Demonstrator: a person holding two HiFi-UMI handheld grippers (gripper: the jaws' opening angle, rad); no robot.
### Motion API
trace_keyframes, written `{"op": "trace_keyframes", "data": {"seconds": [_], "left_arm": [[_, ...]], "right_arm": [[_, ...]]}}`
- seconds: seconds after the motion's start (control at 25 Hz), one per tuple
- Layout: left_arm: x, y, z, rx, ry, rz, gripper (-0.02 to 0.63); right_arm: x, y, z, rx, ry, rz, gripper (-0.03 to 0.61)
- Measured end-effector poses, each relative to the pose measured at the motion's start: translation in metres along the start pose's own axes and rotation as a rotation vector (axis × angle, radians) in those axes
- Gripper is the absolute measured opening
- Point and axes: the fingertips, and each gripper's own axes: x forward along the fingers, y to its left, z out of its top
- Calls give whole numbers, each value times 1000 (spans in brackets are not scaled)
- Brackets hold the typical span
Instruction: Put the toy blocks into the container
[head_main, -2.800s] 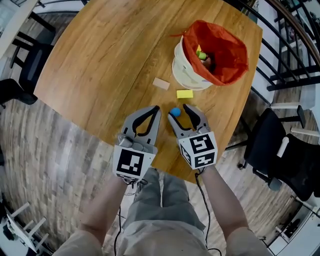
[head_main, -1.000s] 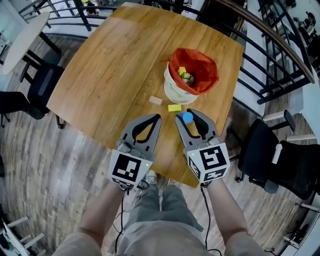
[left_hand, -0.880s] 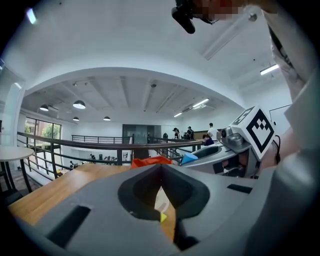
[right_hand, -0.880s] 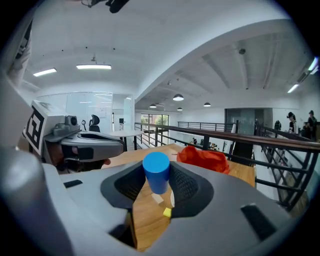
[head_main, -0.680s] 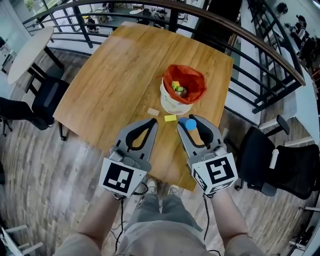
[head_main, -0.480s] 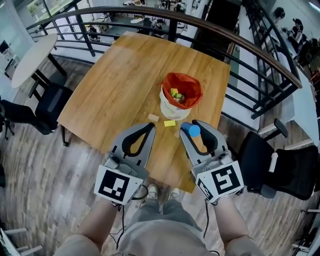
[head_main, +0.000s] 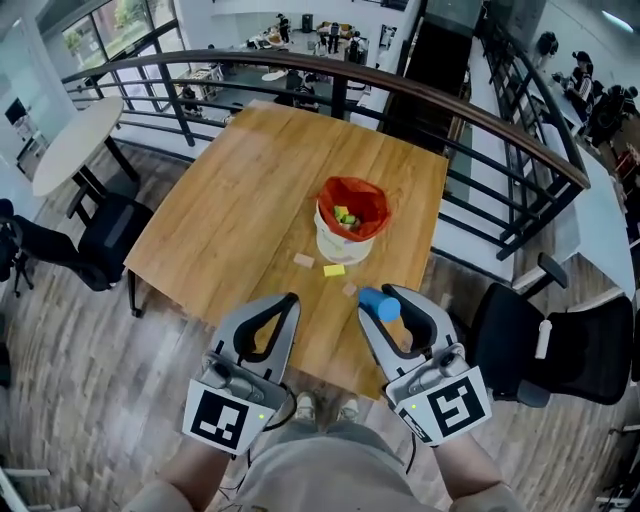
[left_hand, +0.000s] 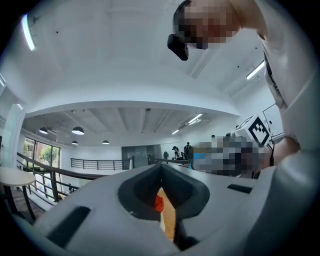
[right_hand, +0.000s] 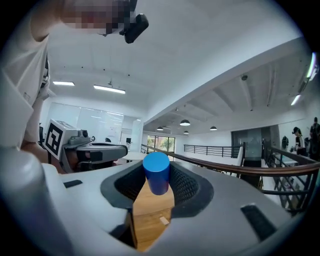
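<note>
Right hand-held gripper (head_main: 384, 299): clamps a blue cylinder (right_hand: 156, 172) by its sides at the very tips, roughly upright in the right gripper view. Holds it in the air, clear of the table (head_main: 230, 190), over the near edge in the head view. Points level toward the far side.

Left hand-held gripper (head_main: 289, 299): shows jaws together at the tips, with nothing between them. Leaves only a sliver of table and red visible through the opening behind the tips in the left gripper view. Sits beside the right one, apart from it, also over the near edge.

On the table, past both grippers: white bucket (head_main: 333, 246) lined with a red bag (head_main: 367, 191), upright, well short of the far edge. Holds yellow and green blocks (head_main: 345, 216) inside the bag; exact count not clear.

Just in front of the bucket, on the wood: tan block (head_main: 303, 260), yellow block (head_main: 333, 269) beside it, and a smaller tan block (head_main: 349, 289) nearer the blue cylinder. All three apart from each other and outside the bucket.
</note>
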Motion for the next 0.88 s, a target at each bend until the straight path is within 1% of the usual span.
{"op": "trace_keyframes", "data": {"seconds": [0.12,0.32,0.48,0.72,0.88], "left_arm": [[-7,-9,3,-7,-4,-1,12],[-12,-21,-2,-18,6,-3,11],[-9,-26,-4,-30,14,-8,11],[-5,-32,-7,-39,25,-14,11],[2,-30,-6,-40,25,-9,12]], "right_arm": [[-13,3,-1,0,1,-7,152],[-27,9,-12,56,13,-9,152],[-28,7,-17,73,23,-6,152],[-29,8,-12,73,12,9,152],[-25,-7,-1,47,-6,-14,152]]}}
